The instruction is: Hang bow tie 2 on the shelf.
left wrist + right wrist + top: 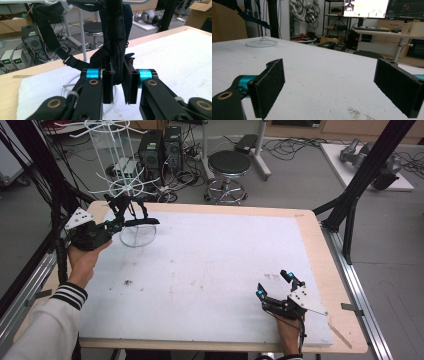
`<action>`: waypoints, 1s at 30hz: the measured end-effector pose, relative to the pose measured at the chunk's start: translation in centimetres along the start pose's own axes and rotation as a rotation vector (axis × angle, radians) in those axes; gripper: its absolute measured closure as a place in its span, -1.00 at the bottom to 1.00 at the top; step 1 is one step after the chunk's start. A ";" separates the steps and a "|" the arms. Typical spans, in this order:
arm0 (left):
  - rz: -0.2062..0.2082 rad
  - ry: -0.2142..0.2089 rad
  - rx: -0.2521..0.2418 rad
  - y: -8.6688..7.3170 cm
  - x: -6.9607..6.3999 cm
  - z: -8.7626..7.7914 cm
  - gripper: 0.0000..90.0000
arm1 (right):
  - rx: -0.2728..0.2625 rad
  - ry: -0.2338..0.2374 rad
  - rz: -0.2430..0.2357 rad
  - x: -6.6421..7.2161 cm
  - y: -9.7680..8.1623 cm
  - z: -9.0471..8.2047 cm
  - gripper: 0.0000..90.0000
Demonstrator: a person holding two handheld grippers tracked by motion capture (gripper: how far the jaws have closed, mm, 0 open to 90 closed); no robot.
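**Left jaws pinched on black strap at the wire rack**

My left gripper (119,222) sits at the table's far left corner, jaws pressed together on a black strap (117,50) that hangs from the white wire rack (120,175). Strap runs up btwn my pads (108,86) to the rack's arms; another part trails off left. Rack's round base (137,236) stands on the white mat (210,265), just beside my grip. My right gripper (278,287) rests near the mat's right front edge, jaws spread wide w/ nothing btwn them, well apart from the rack.
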State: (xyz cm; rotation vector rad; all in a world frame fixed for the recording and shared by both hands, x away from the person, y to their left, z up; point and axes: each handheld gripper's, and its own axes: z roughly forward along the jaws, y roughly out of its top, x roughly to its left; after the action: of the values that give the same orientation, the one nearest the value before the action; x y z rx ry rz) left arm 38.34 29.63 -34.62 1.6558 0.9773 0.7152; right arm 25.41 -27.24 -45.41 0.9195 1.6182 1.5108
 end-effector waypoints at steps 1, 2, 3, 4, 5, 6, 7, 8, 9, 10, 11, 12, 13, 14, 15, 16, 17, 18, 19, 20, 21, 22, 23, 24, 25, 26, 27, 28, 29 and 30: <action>0.003 -0.006 0.006 0.0 0.0 0.0 0.72 | 0.000 0.000 0.000 0.0 0.0 0.0 -0.79; -0.002 -0.009 0.005 -0.1 0.0 0.1 0.57 | 0.000 0.000 -0.001 0.0 0.0 0.0 -0.80; -0.013 -0.028 0.004 -0.1 0.1 0.1 0.40 | 0.000 0.000 -0.001 0.0 0.0 0.0 -0.80; -0.023 -0.034 0.009 -0.2 0.1 0.2 0.23 | 0.000 -0.001 -0.001 0.0 0.0 0.0 -0.80; -0.029 -0.037 -0.002 -0.3 0.2 0.2 0.03 | 0.000 0.001 -0.004 0.0 0.0 0.0 -0.79; -0.036 -0.046 -0.009 -0.4 0.3 0.2 -0.22 | 0.000 0.001 -0.004 0.0 0.0 0.0 -0.80; -0.041 -0.046 -0.010 -0.5 0.3 0.1 -0.40 | -0.002 0.004 -0.008 0.0 0.0 0.0 -0.80; -0.038 -0.049 -0.021 -0.5 0.3 0.0 -0.54 | -0.001 0.003 -0.006 0.0 0.0 0.0 -0.80; -0.030 -0.060 -0.049 -0.7 0.3 -0.3 -0.62 | -0.001 0.003 -0.002 0.0 0.0 0.0 -0.80; -0.029 -0.070 -0.067 -0.8 0.3 -0.5 -0.69 | -0.006 0.005 -0.002 0.0 0.0 0.0 -0.79; -0.021 -0.085 -0.088 -0.9 0.2 -0.8 -0.72 | -0.004 0.004 0.005 0.0 0.0 -0.1 -0.80; -0.006 -0.097 -0.103 -1.1 0.2 -1.1 -0.75 | -0.010 0.002 0.009 -0.1 0.0 -0.1 -0.80; 0.001 -0.098 -0.125 -1.3 0.1 -1.5 -0.78 | -0.011 0.003 0.013 -0.2 -0.1 -0.1 -0.79; 0.010 -0.106 -0.146 -1.6 0.0 -1.9 -0.79 | -0.015 0.002 0.019 -0.2 -0.1 -0.1 -0.79; 0.022 -0.112 -0.161 -2.1 -0.1 -2.4 -0.79 | -0.017 0.001 0.022 -0.3 -0.1 -0.2 -0.79; 0.035 -0.113 -0.167 -2.5 -0.2 -2.7 -0.79 | -0.023 -0.001 0.021 -0.3 -0.1 -0.2 -0.80; 0.050 -0.117 -0.175 -3.0 -0.3 -3.0 -0.79 | -0.020 0.002 0.028 -0.2 -0.1 -0.2 -0.80; 0.053 -0.124 -0.195 -3.8 -0.5 -3.4 -0.79 | -0.018 0.001 0.027 -0.2 -0.1 -0.2 -0.80; 0.044 -0.138 -0.212 -4.8 -0.8 -3.7 -0.79 | -0.020 -0.002 0.024 -0.2 -0.1 -0.2 -0.79; 0.040 -0.145 -0.214 -5.4 -1.0 -3.8 -0.79 | -0.021 0.001 0.016 -0.2 -0.1 -0.2 -0.79; 0.039 -0.154 -0.222 -6.2 -1.4 -4.0 -0.79 | -0.021 0.001 0.016 -0.2 -0.1 -0.2 -0.80; 0.046 -0.158 -0.230 -7.3 -1.9 -4.2 -0.79 | -0.022 0.002 0.016 -0.2 -0.1 -0.2 -0.79; 0.053 -0.161 -0.228 -7.8 -2.2 -4.3 -0.79 | -0.021 0.000 0.020 -0.2 -0.1 -0.2 -0.80; 0.060 -0.166 -0.230 -8.6 -2.8 -4.5 -0.79 | -0.025 0.000 0.019 -0.2 -0.1 -0.2 -0.79; 0.070 -0.172 -0.237 -9.2 -3.3 -4.6 -0.79 | -0.030 -0.002 0.017 -0.3 -0.1 -0.2 -0.80; 0.079 -0.177 -0.237 -9.8 -3.8 -4.7 -0.79 | -0.030 -0.001 0.023 -0.3 -0.1 -0.2 -0.79; 0.087 -0.181 -0.240 -10.4 -4.4 -4.8 -0.79 | -0.031 -0.003 0.024 -0.3 -0.1 -0.3 -0.80; 0.096 -0.185 -0.242 -10.7 -4.8 -4.8 -0.79 | -0.030 -0.001 0.029 -0.3 -0.1 -0.3 -0.80; 0.101 -0.186 -0.252 -11.0 -5.2 -4.9 -0.79 | -0.031 0.000 0.031 -0.3 -0.1 -0.3 -0.79; 0.107 -0.190 -0.258 -11.3 -5.5 -4.9 -0.79 | -0.031 -0.005 0.026 -0.3 -0.1 -0.3 -0.80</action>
State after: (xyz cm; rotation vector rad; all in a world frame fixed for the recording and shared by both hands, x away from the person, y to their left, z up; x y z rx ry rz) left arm 28.64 28.62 -43.99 1.5245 0.6375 0.7082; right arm 25.30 -27.64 -45.51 0.9293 1.5808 1.5461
